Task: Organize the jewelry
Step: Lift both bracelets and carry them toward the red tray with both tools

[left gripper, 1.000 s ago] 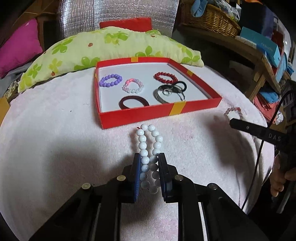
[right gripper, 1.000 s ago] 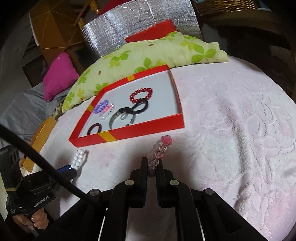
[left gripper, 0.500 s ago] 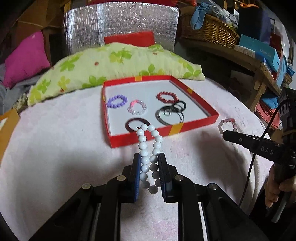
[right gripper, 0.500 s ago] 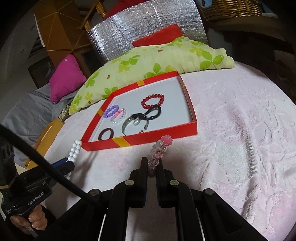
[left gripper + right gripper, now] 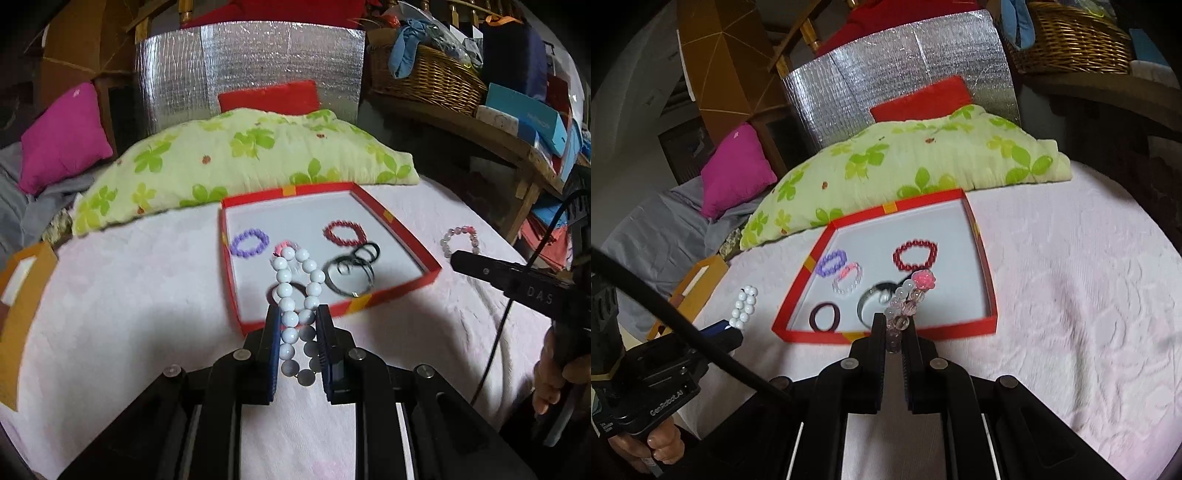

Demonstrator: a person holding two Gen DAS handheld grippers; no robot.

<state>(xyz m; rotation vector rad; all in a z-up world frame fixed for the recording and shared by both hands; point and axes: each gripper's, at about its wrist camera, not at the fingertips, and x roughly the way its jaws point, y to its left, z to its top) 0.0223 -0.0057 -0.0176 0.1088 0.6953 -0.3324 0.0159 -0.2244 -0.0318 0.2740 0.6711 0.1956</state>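
Grippers (image 5: pixel 297 317) (image 5: pixel 893 326) clench bracelets above pink bedspread (image 5: pixel 129 295) near floral pillow (image 5: pixel 240 158).

bare tray floor (image 5: pixel 945 291) right, bracelets (image 5: pixel 916 255) left

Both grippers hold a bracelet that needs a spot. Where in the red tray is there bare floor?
Free: the red tray's far strip behind the purple bracelet and red bead bracelet, and its right side beside the red one. Crowded: the near-left half, with the clear pink bracelet, dark hair tie and black-and-silver bangles.
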